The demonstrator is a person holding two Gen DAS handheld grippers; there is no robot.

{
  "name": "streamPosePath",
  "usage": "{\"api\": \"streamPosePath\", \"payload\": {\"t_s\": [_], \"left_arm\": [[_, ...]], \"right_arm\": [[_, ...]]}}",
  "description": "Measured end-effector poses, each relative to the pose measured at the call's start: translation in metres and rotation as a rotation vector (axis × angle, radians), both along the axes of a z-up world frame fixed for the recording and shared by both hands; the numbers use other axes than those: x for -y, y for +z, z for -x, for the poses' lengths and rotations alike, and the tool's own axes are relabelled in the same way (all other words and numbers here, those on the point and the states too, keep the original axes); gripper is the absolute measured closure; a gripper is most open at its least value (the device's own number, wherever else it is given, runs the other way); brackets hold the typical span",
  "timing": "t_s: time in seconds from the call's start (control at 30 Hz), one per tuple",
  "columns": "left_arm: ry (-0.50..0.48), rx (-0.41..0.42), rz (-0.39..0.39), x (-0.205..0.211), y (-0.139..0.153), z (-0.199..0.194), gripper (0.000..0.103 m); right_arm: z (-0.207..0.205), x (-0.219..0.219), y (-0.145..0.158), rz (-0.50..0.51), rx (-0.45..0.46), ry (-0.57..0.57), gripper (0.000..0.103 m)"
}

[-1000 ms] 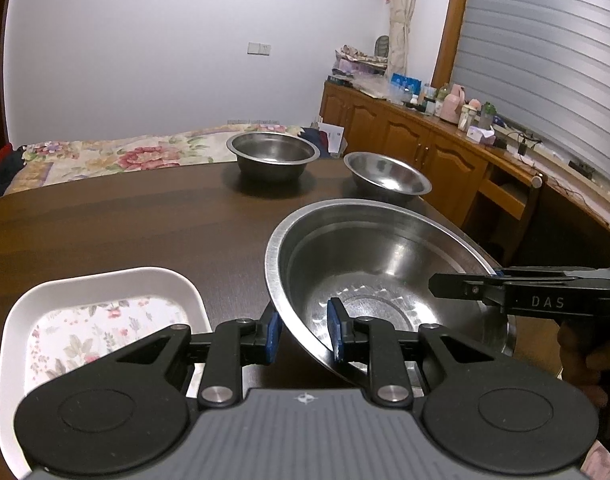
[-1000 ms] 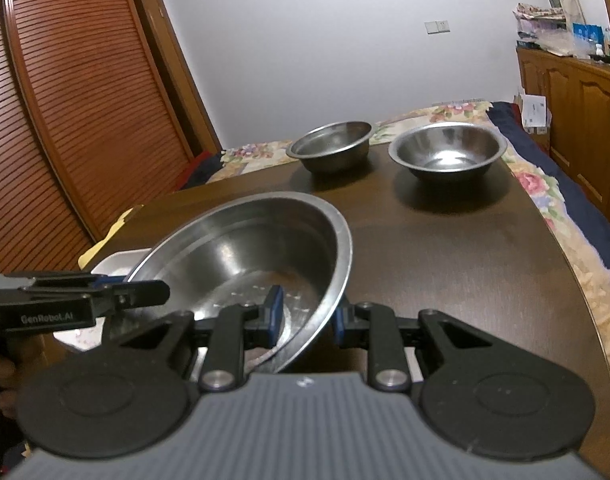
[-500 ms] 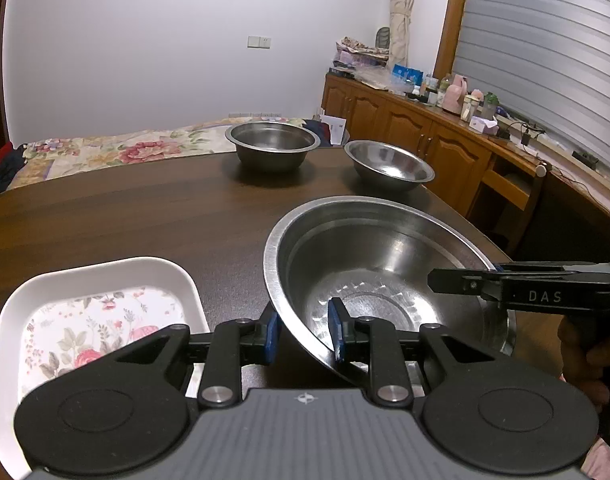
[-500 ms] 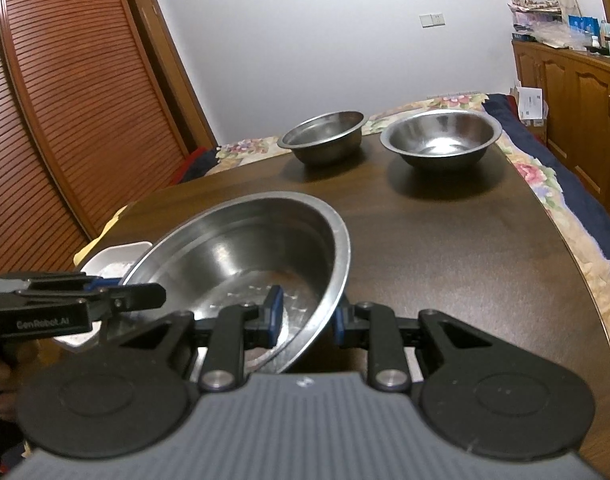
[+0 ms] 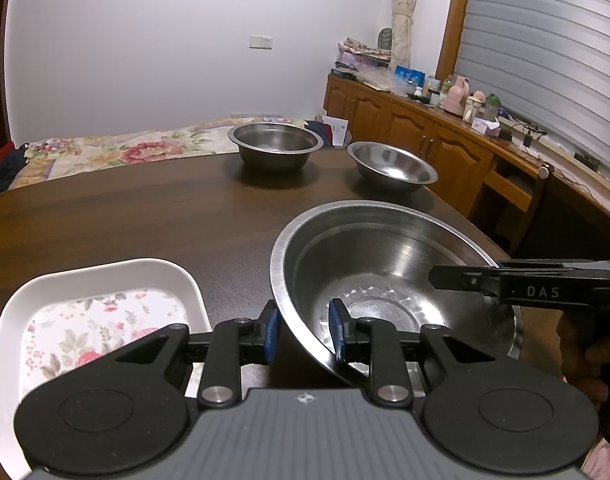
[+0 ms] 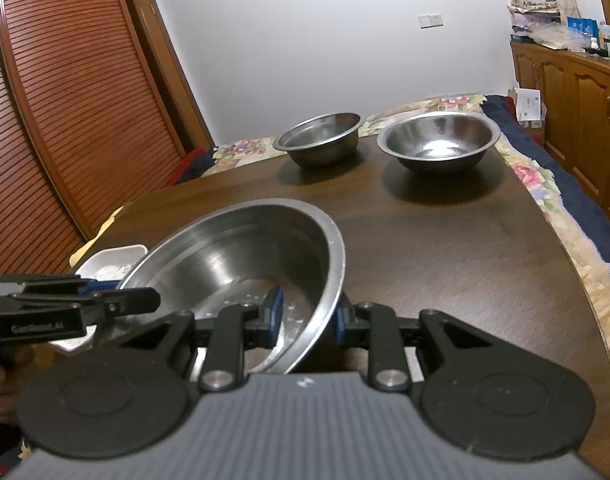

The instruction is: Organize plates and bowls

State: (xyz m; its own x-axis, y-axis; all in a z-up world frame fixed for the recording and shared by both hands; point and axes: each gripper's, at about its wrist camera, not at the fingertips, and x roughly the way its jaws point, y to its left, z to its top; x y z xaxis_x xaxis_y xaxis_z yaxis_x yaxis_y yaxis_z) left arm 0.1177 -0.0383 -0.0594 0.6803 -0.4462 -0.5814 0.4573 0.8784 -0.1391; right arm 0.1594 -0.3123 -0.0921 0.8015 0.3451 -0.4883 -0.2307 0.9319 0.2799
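We are holding the large steel bowl [image 5: 389, 276] between both claws, its rim running through each. Our left gripper [image 5: 303, 334] is pinching the near-left rim narrowly, one blue pad inside, one outside; our right gripper [image 6: 305, 316] is clamping the opposite rim likewise. Ahead of both, two smaller bowls [image 5: 275, 146] [image 5: 393, 166] are sitting well apart from us. Left of the left claw, the floral plate [image 5: 105, 280] is lying. Since a second ago the far bowls are sitting lower in view.

L claw [image 5: 303, 330]: clamped, tilted dwn | R claw [image 6: 305, 320]: clamped, tilted dwn
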Motion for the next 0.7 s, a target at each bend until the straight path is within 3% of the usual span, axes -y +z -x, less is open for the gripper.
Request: {"api": "streamPosePath", "payload": {"t_s": [0.37, 0.7], "left_arm": [[0.035, 0.035, 0.013, -0.016, 0.018, -0.006, 0.073], [0.025, 0.122, 0.003, -0.018, 0.07, -0.043, 0.071]], "right_arm": [[0.004, 0.015, 0.023, 0.058, 0.047, -0.023, 0.074], [-0.023, 0.027, 0.09, 0.145, 0.165, -0.013, 0.068]]}}
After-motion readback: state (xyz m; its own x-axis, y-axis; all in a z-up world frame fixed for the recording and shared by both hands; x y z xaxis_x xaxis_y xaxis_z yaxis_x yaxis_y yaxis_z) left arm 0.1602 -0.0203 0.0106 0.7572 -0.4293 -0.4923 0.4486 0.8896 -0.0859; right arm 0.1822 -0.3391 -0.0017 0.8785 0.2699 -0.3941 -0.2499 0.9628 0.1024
